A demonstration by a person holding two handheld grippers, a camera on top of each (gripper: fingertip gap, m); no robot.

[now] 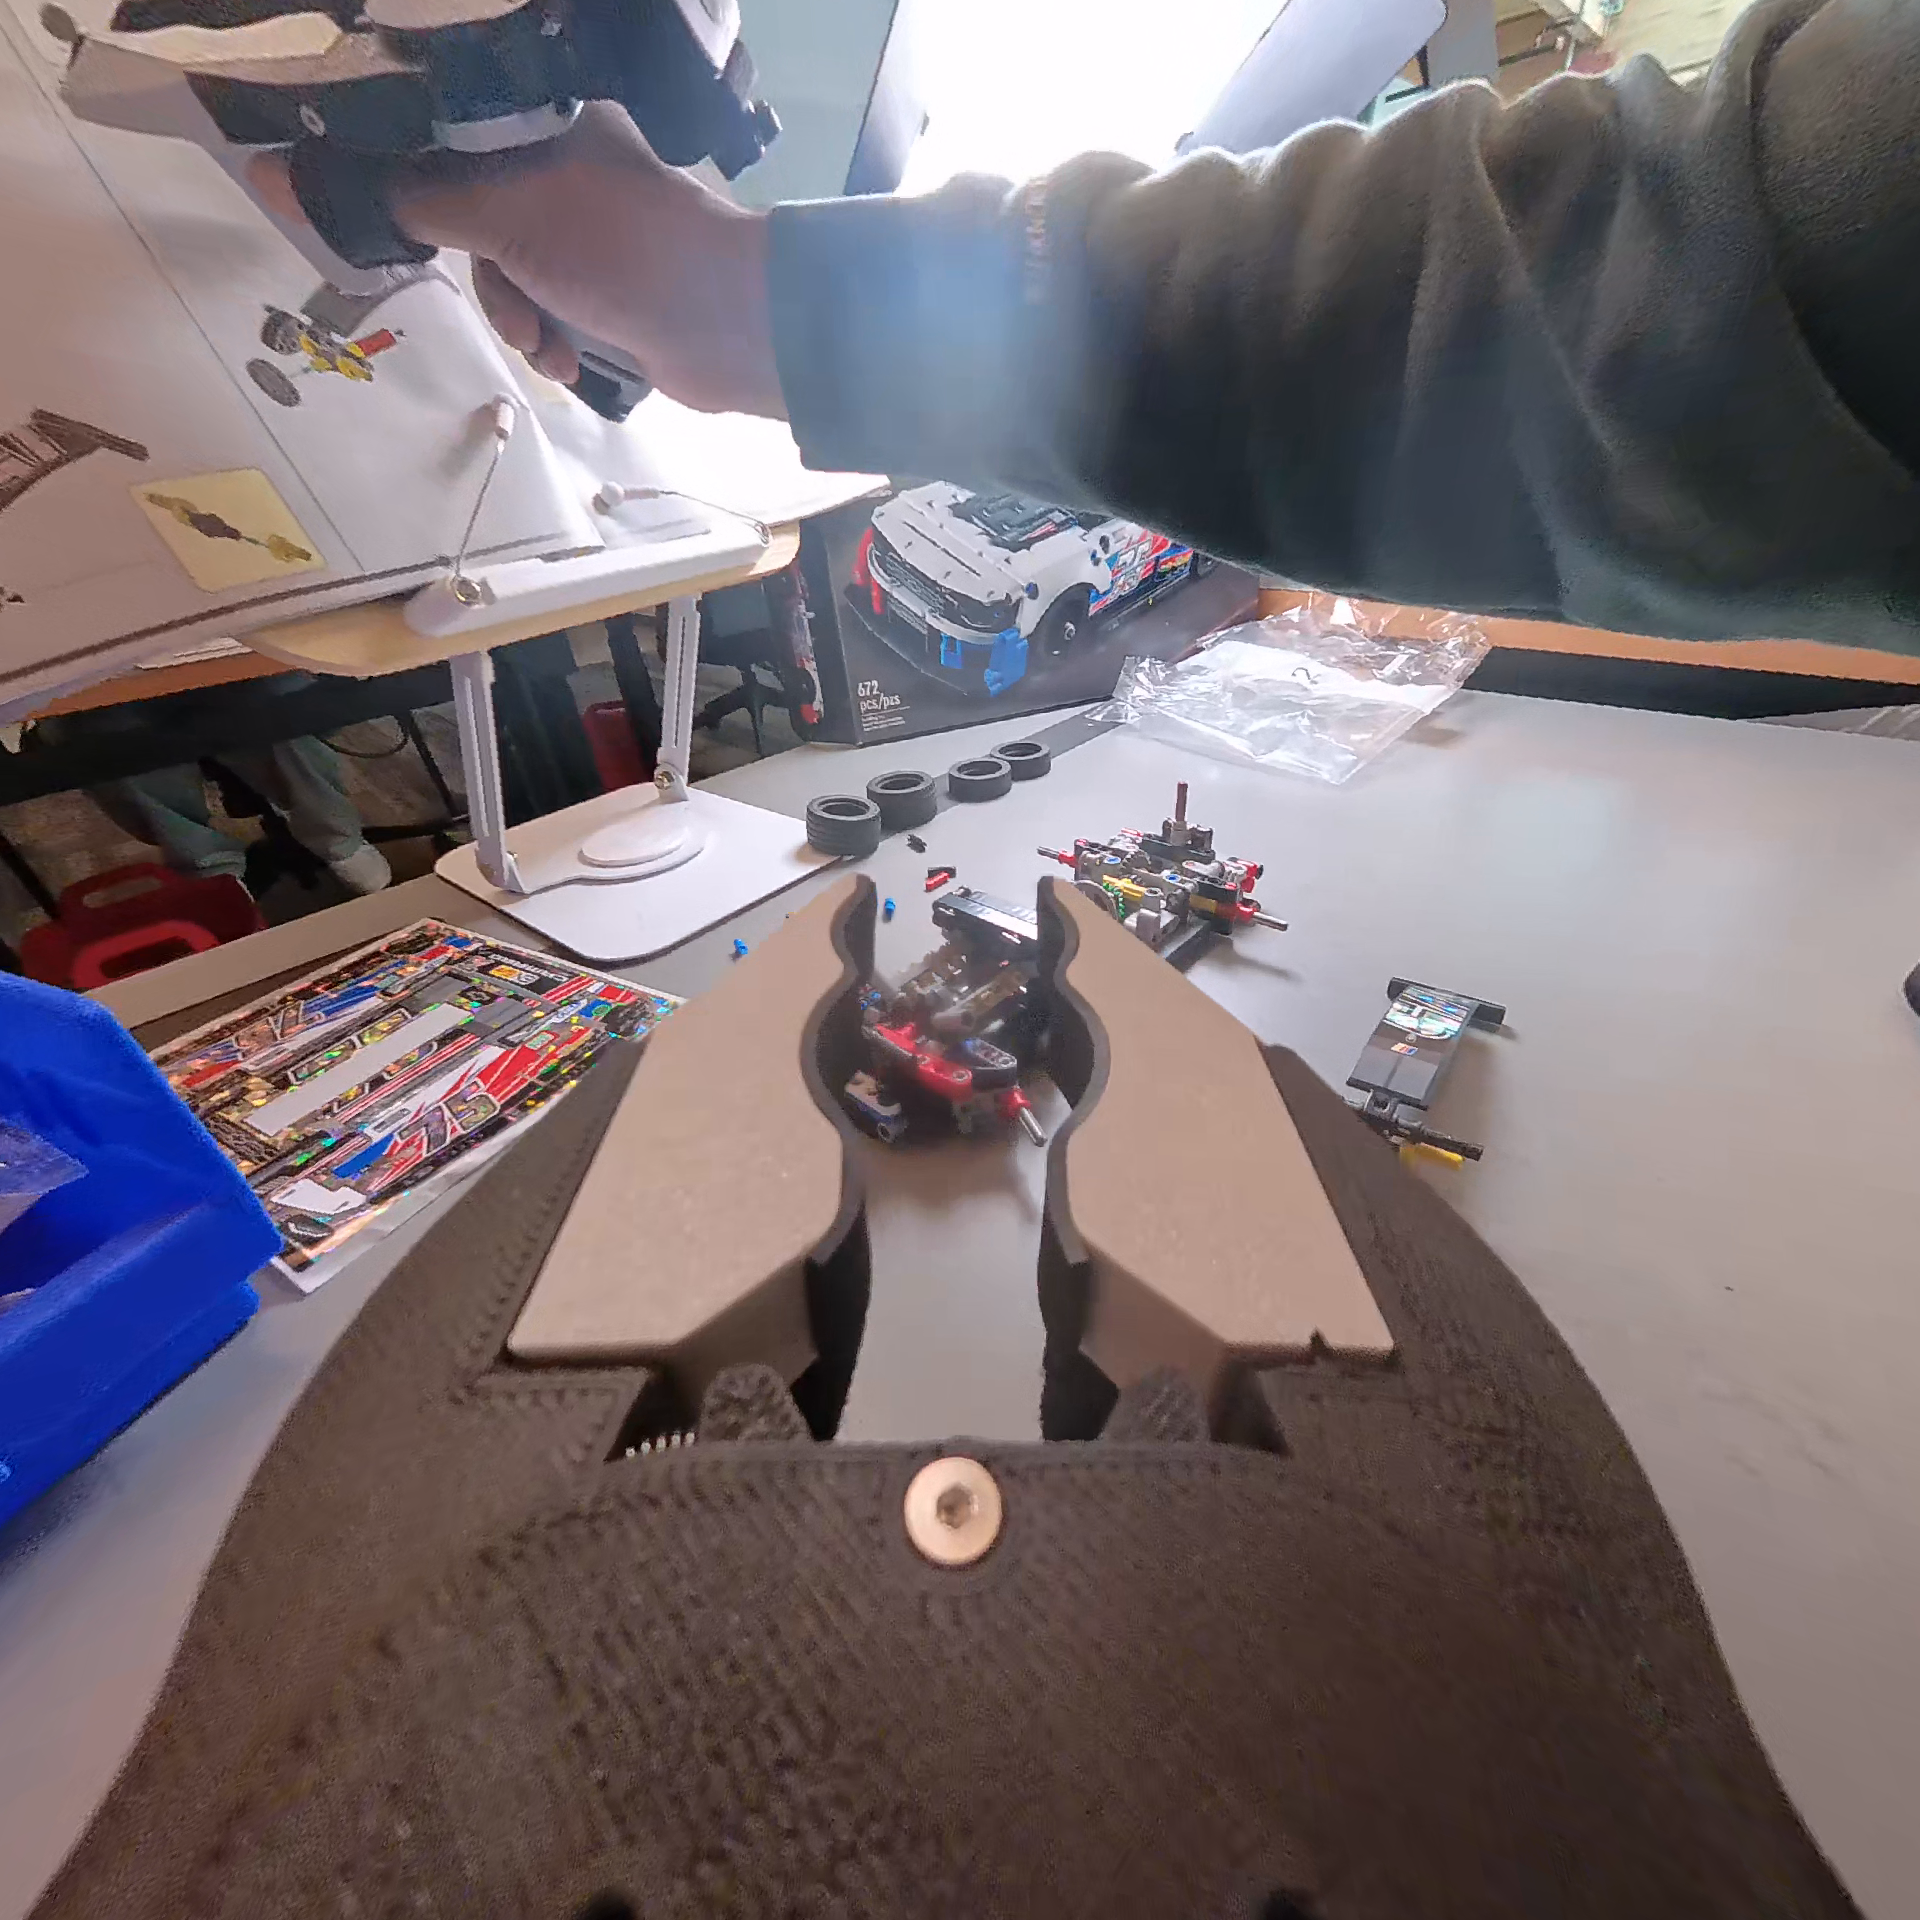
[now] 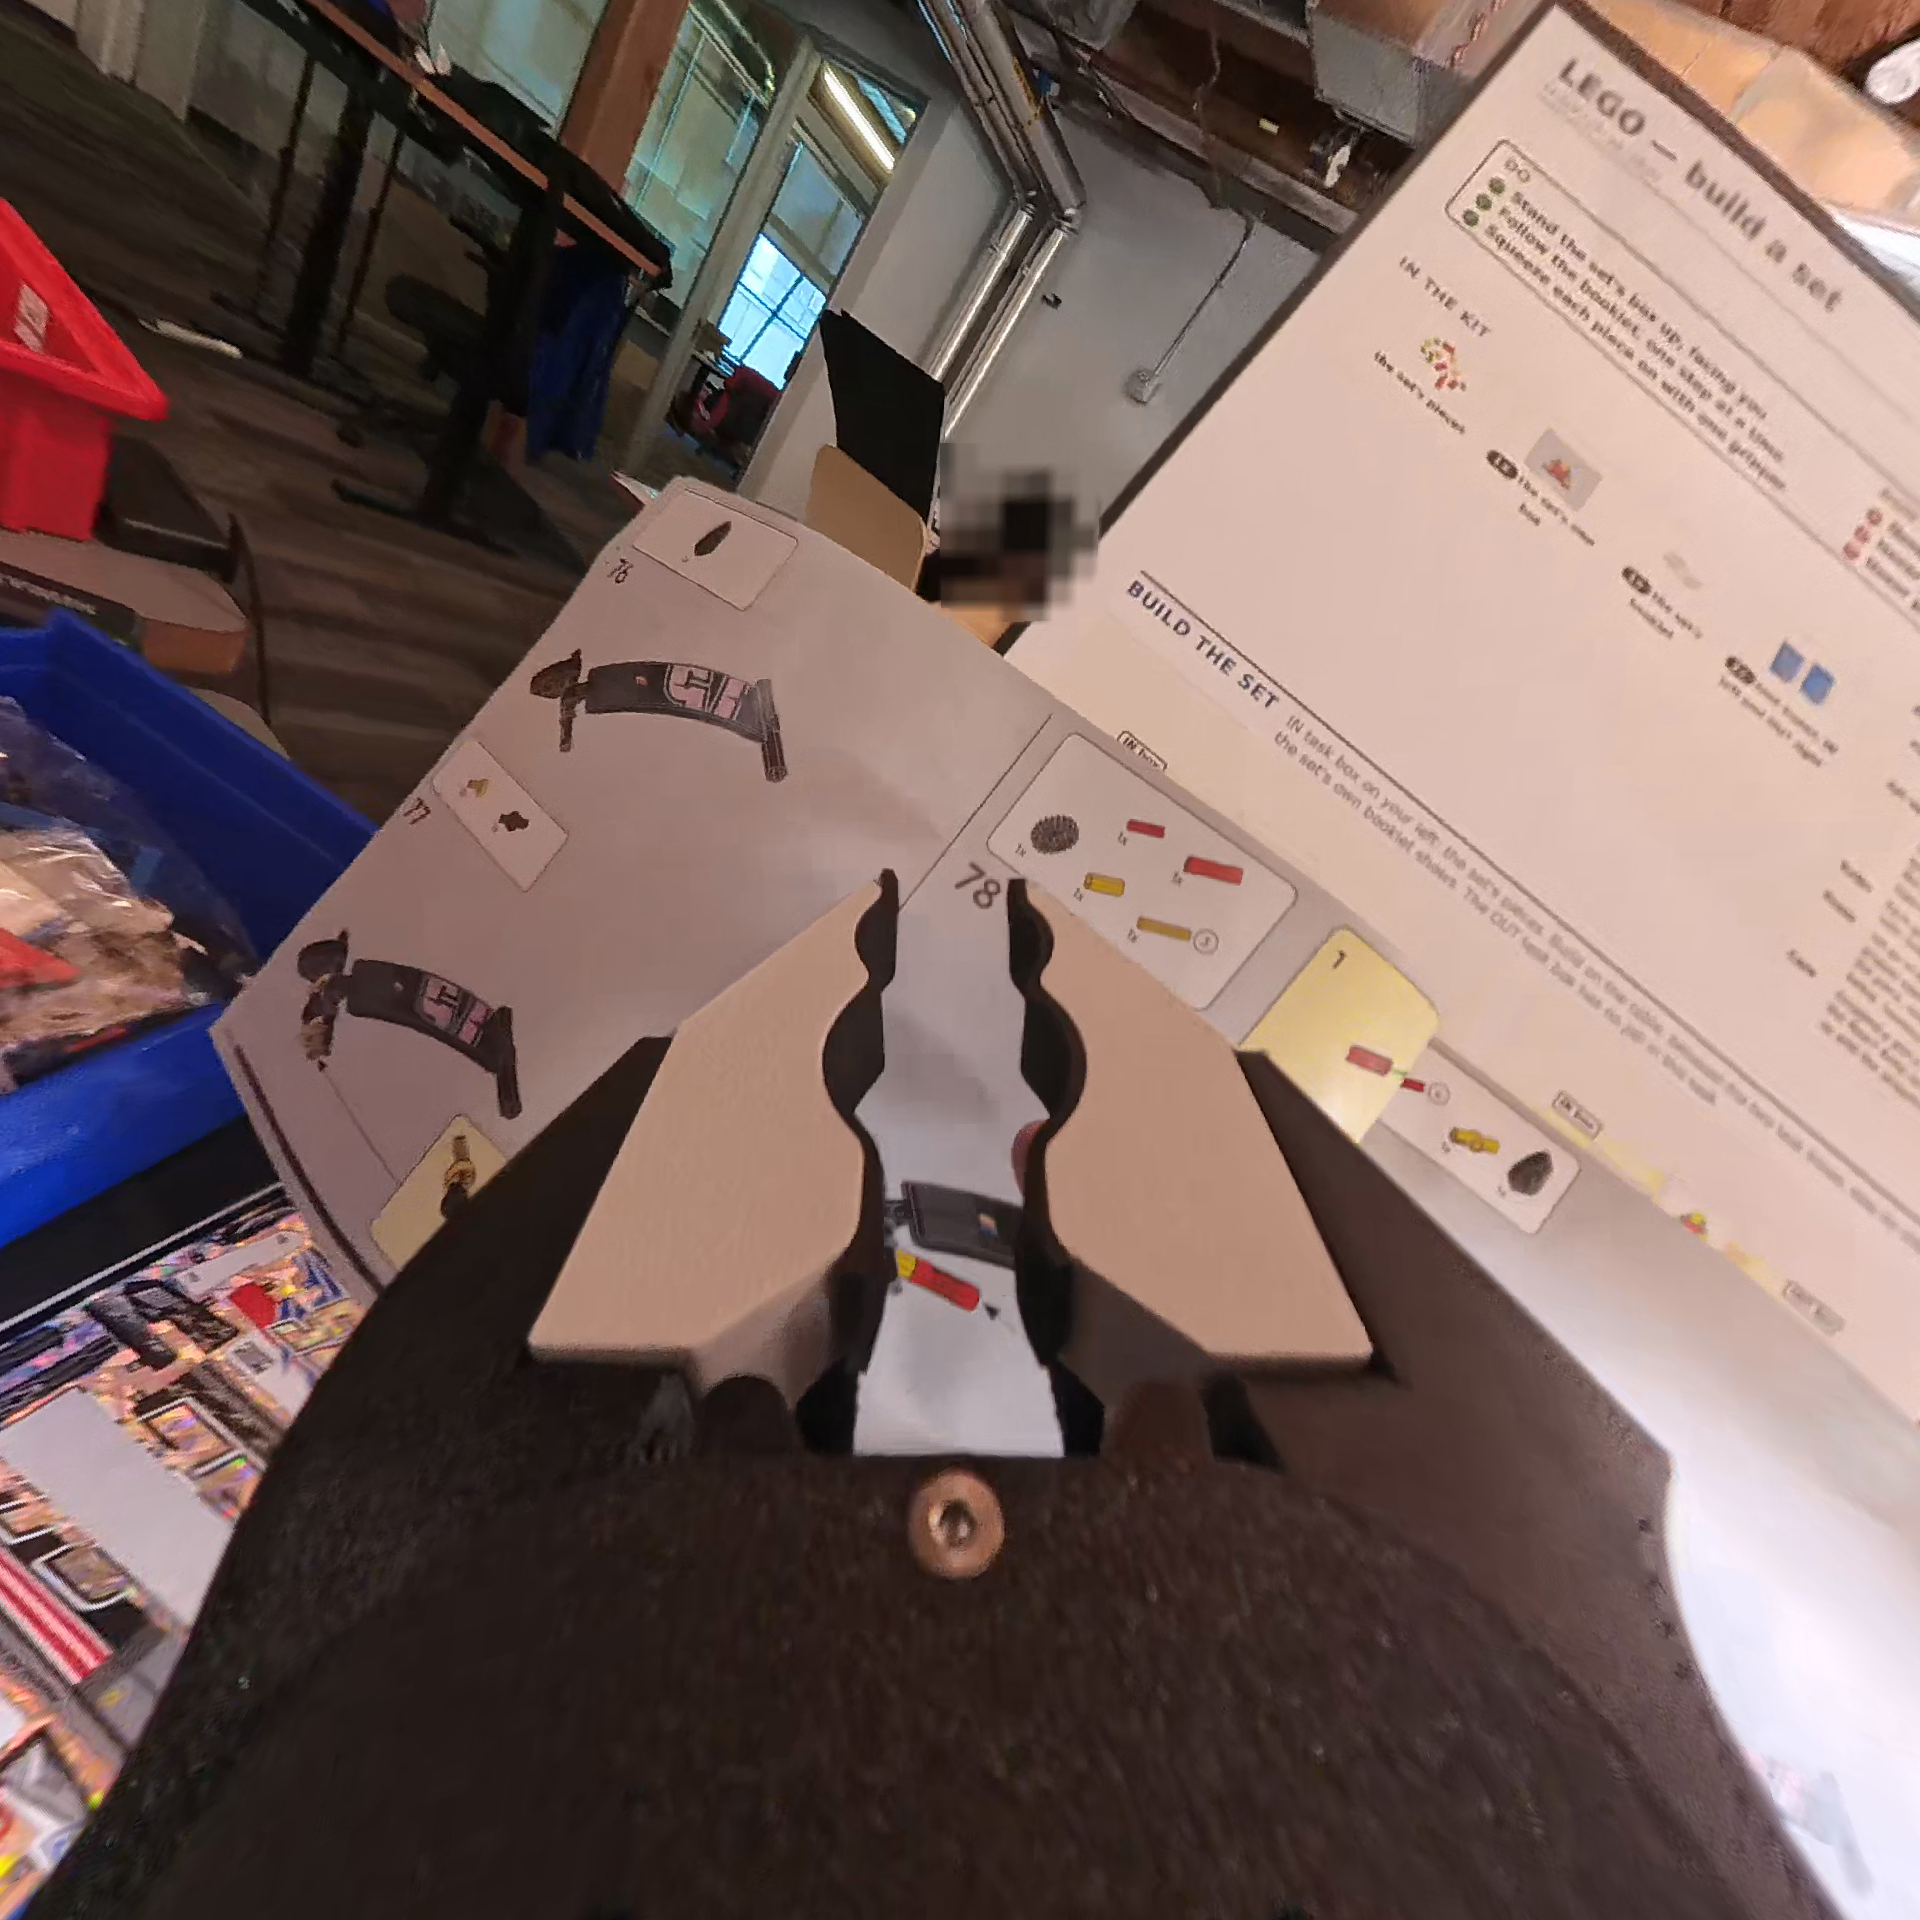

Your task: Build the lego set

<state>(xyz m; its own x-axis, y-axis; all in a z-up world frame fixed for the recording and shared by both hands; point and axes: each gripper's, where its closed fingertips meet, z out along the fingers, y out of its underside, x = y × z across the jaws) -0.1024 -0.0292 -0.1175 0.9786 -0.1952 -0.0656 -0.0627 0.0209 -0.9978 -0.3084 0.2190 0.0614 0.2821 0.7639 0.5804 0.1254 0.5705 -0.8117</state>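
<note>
My left gripper (image 1: 956, 888) is open and low over the grey table (image 1: 1558, 1351). Its fingers stand on either side of a red and black lego sub-assembly (image 1: 935, 1049) that rests on the table. I cannot tell whether they touch it. A second, larger chassis assembly (image 1: 1164, 873) lies just beyond, and a black stickered panel (image 1: 1423, 1049) lies to the right. My right gripper (image 2: 951, 888) is open and empty, raised and pointing at the open instruction booklet (image 2: 727, 831). In the left wrist view a hand (image 1: 623, 270) holds it up at the booklet (image 1: 312, 416).
Several black tyres (image 1: 904, 800) line up before the set's box (image 1: 987, 623). An empty plastic bag (image 1: 1299, 696) lies to the right. The white book stand (image 1: 623, 852), a shiny sticker sheet (image 1: 416, 1060) and a blue bin (image 1: 94, 1195) are at left. A white printed board (image 2: 1558, 520) stands behind the booklet. The gap from one gripper's tips to the other's is roughly 35 centimetres.
</note>
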